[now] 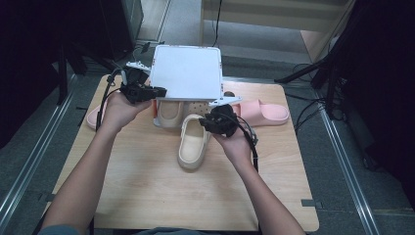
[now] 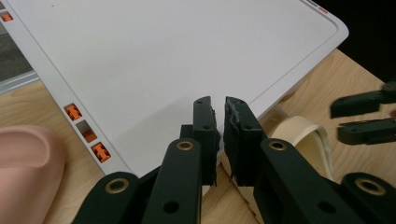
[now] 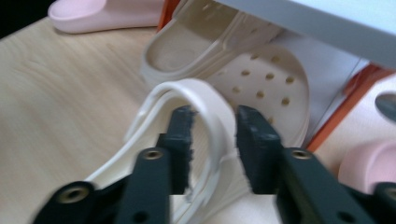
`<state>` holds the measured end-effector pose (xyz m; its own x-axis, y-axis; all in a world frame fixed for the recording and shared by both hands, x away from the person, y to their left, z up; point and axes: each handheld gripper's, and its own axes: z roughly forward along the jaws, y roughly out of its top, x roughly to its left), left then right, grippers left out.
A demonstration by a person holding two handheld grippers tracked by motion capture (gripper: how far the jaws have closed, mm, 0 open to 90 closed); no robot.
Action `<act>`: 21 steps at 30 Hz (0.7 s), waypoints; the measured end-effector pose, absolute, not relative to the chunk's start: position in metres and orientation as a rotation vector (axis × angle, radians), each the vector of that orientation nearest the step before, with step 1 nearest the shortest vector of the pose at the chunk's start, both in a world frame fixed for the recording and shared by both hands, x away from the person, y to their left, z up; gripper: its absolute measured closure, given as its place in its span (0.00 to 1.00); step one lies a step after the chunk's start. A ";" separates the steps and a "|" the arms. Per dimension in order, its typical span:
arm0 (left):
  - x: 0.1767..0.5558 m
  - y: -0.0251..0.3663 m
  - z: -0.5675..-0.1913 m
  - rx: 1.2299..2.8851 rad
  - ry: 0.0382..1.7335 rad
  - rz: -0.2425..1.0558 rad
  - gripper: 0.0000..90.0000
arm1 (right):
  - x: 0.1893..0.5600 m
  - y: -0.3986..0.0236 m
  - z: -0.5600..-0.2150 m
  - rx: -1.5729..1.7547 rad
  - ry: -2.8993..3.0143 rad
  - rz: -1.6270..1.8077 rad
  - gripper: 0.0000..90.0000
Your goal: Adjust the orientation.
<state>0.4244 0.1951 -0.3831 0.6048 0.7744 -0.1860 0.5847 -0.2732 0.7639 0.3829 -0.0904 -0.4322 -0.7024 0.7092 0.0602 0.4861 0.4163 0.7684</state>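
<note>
A white lid [image 1: 186, 71] stands raised over a low white box with orange trim [image 3: 336, 112]. My left gripper [image 1: 157, 91] is shut on the lid's front left corner; in the left gripper view its jaws [image 2: 217, 109] pinch the lid [image 2: 177, 56] edge. One beige slipper [image 1: 169, 113] lies in the box under the lid. A second beige slipper [image 1: 192, 144] lies on the table just in front. My right gripper [image 1: 210, 120] is at that slipper's strap [image 3: 210, 107]. The right gripper [image 3: 215, 123] is open, with the strap between the jaws and a gap on each side.
A pink slipper [image 1: 264, 112] lies at the table's right, beside the box, and another pink slipper [image 1: 93, 117] at the left behind my left hand. The wooden table [image 1: 147, 186] has bare room in front. Dark stands and cables surround the table.
</note>
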 end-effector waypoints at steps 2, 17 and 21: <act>0.425 0.195 -0.383 1.978 1.077 0.279 0.92 | 0.373 -0.094 -0.428 1.106 2.391 1.184 0.85; 0.426 0.196 -0.383 1.976 1.079 0.262 0.92 | 0.288 -0.093 -0.470 1.236 2.416 1.245 1.00; 0.426 0.195 -0.383 1.979 1.079 0.263 0.92 | 0.270 -0.076 -0.491 1.243 2.486 1.222 1.00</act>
